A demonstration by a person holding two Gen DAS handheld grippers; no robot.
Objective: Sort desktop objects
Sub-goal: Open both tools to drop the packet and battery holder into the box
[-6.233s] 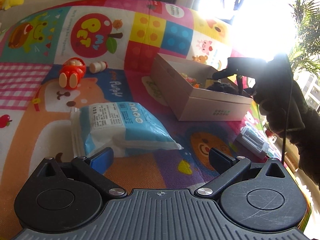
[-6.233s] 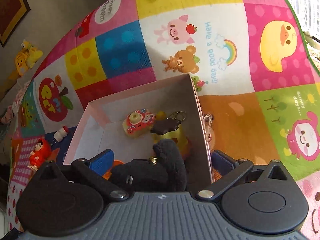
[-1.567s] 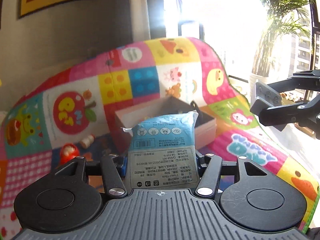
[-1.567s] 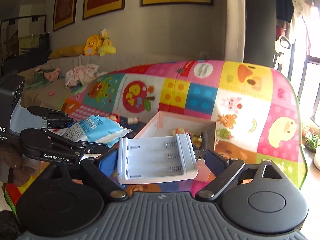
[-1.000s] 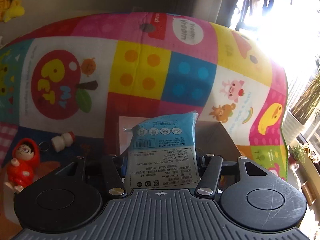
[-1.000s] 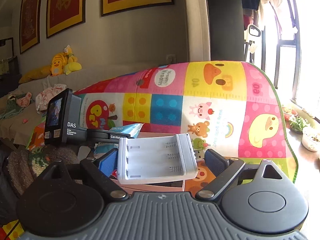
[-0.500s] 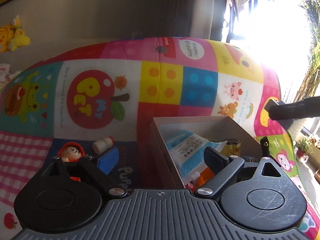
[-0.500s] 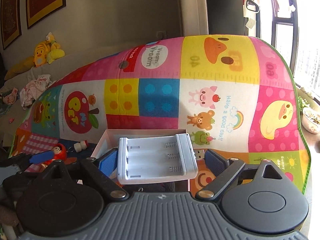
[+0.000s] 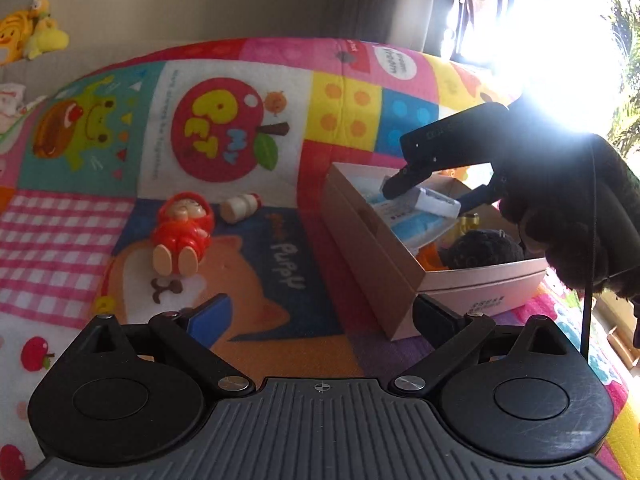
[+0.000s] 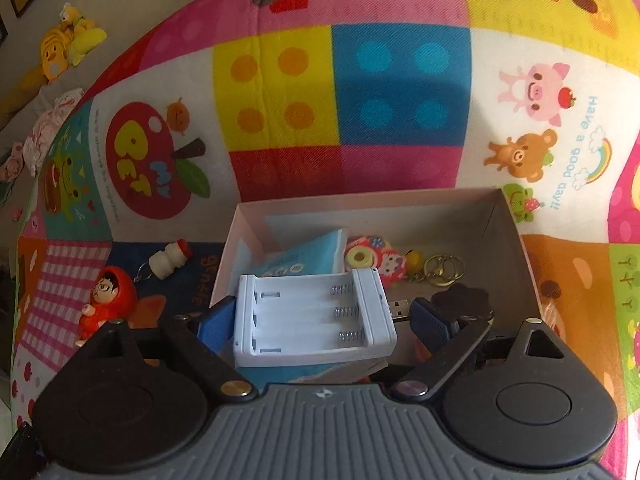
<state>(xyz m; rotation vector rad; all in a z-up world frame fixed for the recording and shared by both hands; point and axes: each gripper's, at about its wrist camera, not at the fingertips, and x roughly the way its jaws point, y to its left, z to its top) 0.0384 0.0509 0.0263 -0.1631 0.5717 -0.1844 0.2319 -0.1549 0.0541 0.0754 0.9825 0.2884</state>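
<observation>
Right gripper (image 10: 322,316) clamps a white battery case (image 10: 314,318) over the box (image 10: 514,236); left gripper (image 9: 320,314), jaws just opened wide, holds nothing

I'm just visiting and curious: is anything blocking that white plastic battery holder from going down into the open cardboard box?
Nothing visible blocks it. The right gripper holds the white plastic battery holder over the open cardboard box; directly beneath lies only the blue tissue packet already inside, so it would probably land on that.
</observation>
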